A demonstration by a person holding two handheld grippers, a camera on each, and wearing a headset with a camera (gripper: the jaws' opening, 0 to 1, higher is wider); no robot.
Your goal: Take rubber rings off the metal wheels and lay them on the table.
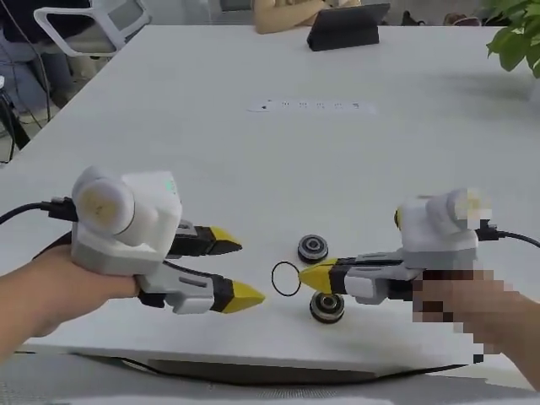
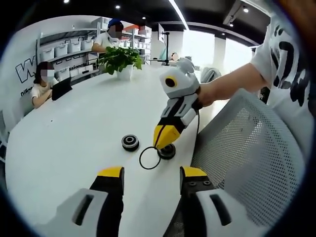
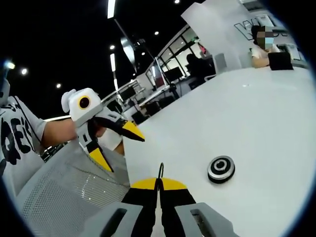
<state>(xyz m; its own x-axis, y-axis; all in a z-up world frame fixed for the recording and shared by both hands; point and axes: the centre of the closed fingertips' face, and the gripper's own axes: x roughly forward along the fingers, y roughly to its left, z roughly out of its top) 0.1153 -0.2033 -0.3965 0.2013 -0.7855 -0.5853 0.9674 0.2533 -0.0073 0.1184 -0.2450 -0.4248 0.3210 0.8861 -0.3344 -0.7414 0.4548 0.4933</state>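
Observation:
My right gripper [image 1: 310,275] is shut on a thin black rubber ring [image 1: 285,278], which stands out from its yellow tips just over the white table [image 1: 253,152]. In the right gripper view the ring [image 3: 160,171] shows edge-on between the closed jaws [image 3: 159,183]. Two small metal wheels lie close by, one [image 1: 313,247] beyond the tips and one [image 1: 326,306] under the gripper. My left gripper [image 1: 238,270] is open and holds nothing, a hand's width left of the ring. Its view has the ring [image 2: 149,158], both wheels [image 2: 130,142] [image 2: 166,152] and the right gripper [image 2: 167,137].
The table's front edge [image 1: 253,359] runs just below both grippers. Far back lie a white power strip [image 1: 312,106] and a black tablet stand [image 1: 346,29]. A plant [image 1: 515,34] is at the back right. A mesh chair [image 2: 247,148] stands beside the table.

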